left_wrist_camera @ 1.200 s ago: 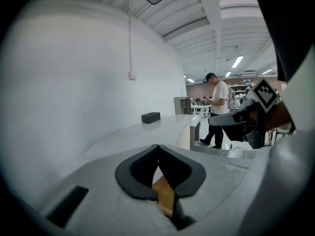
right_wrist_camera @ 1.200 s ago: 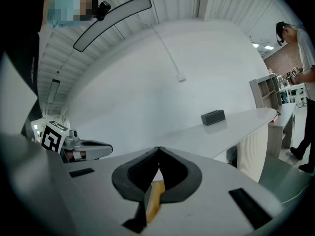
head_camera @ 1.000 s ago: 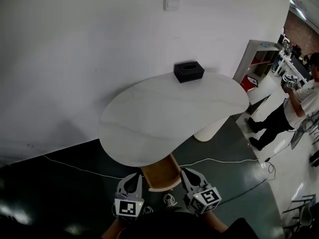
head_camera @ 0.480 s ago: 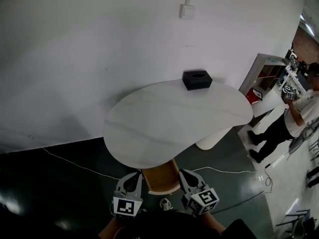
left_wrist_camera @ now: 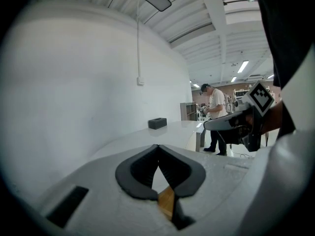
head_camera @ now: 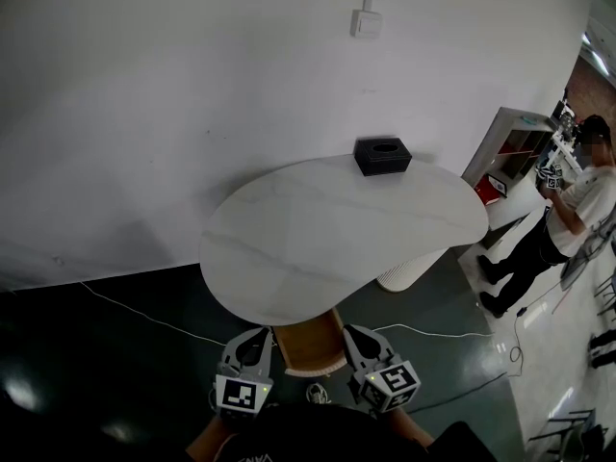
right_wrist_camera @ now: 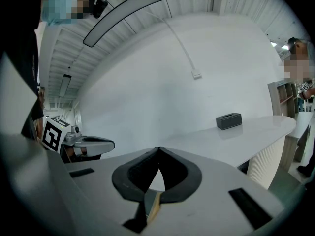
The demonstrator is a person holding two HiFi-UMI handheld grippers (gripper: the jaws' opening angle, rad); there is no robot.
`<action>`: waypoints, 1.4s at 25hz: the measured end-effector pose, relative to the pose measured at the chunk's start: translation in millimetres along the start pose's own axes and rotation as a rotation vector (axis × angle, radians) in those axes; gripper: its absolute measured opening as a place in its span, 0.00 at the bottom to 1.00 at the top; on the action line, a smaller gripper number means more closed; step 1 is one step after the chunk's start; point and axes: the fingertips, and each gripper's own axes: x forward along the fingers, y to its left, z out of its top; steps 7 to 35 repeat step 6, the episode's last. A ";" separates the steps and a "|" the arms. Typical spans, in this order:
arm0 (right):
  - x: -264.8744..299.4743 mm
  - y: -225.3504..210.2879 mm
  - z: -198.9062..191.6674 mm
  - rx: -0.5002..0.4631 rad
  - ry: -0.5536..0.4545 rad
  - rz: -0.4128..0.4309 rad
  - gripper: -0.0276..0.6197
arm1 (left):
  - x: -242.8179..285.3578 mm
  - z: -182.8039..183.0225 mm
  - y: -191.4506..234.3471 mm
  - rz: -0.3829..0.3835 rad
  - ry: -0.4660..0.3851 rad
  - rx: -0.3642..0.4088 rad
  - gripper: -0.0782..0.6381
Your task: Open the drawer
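A light wooden drawer (head_camera: 310,343) juts out from under the near edge of the white rounded table (head_camera: 318,248). My left gripper (head_camera: 256,336) hangs just left of it and my right gripper (head_camera: 355,334) just right of it, both apart from the wood. Each is shut with nothing between its pads. In the left gripper view the closed left gripper (left_wrist_camera: 158,147) points over the tabletop, a sliver of wood (left_wrist_camera: 166,201) shows below, and the right gripper (left_wrist_camera: 227,123) is at the right. In the right gripper view the right gripper (right_wrist_camera: 158,149) is closed too, with the left gripper (right_wrist_camera: 93,144) beside it.
A black tissue box (head_camera: 382,155) sits at the table's far edge by the white wall. A white ribbed pedestal (head_camera: 409,266) carries the table. A thin white cable (head_camera: 135,313) runs over the dark floor. At the right a person (head_camera: 558,221) stands near a shelf unit (head_camera: 505,144).
The head view has shifted, so the table sits a little higher and further right in it. Both grippers stay shut on either side of the wooden drawer.
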 end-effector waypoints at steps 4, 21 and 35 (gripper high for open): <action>5.5 -4.0 -1.6 0.000 0.022 -0.002 0.04 | 5.4 -0.9 1.4 -0.005 0.009 -0.007 0.13; 7.9 -6.6 -0.4 0.001 0.028 -0.003 0.04 | 7.9 -1.2 1.2 -0.008 0.014 -0.011 0.13; 7.9 -6.6 -0.4 0.001 0.028 -0.003 0.04 | 7.9 -1.2 1.2 -0.008 0.014 -0.011 0.13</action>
